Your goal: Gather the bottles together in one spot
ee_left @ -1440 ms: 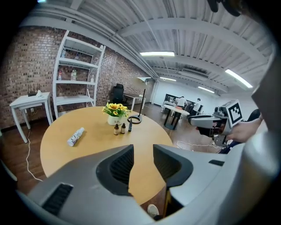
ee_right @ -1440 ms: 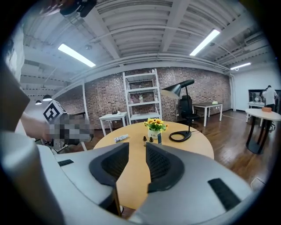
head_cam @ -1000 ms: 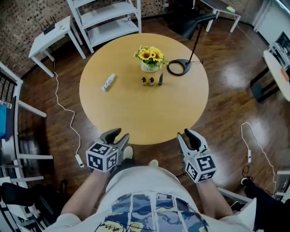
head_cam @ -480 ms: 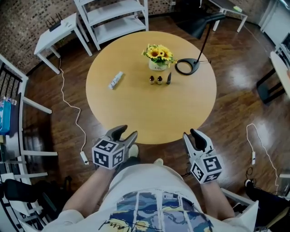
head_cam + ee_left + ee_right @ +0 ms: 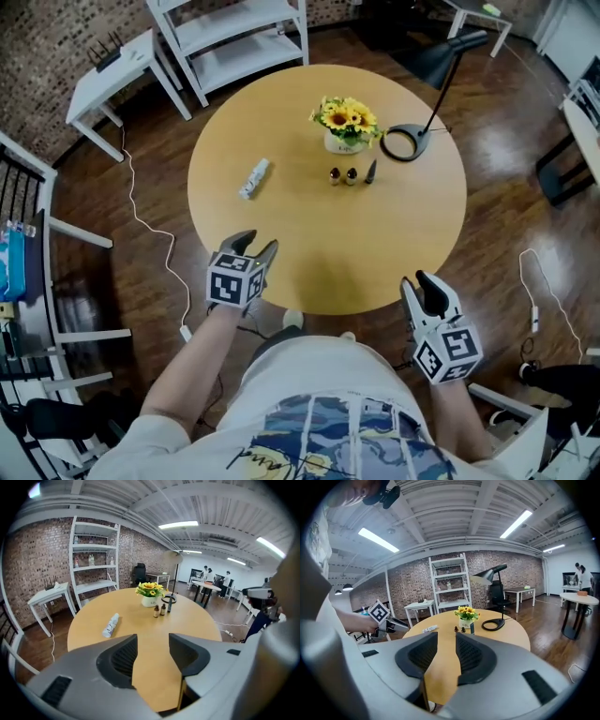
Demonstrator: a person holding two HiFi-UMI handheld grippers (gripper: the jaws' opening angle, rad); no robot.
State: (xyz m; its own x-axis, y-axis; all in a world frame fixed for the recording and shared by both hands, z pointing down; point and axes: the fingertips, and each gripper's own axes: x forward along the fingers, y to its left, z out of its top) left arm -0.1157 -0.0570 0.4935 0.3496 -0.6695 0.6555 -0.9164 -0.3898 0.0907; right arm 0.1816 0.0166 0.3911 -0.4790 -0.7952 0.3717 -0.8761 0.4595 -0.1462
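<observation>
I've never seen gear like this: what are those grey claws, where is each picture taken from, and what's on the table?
No robot: a person holds a two-jaw gripper in each hand. The overhead picture comes from a camera on their head; the other two from cameras on each gripper, looking along its jaws. The left gripper hovers above the table; its jaws have just been opening, nothing between them. The right gripper is open and empty. On the table: a white bottle lying down, two small brown bottles and a dark bottle beside sunflowers, and a desk lamp.

Small bottles (image 5: 342,175) before vase (image 5: 345,143) — tube (image 5: 253,178) leftward.
</observation>
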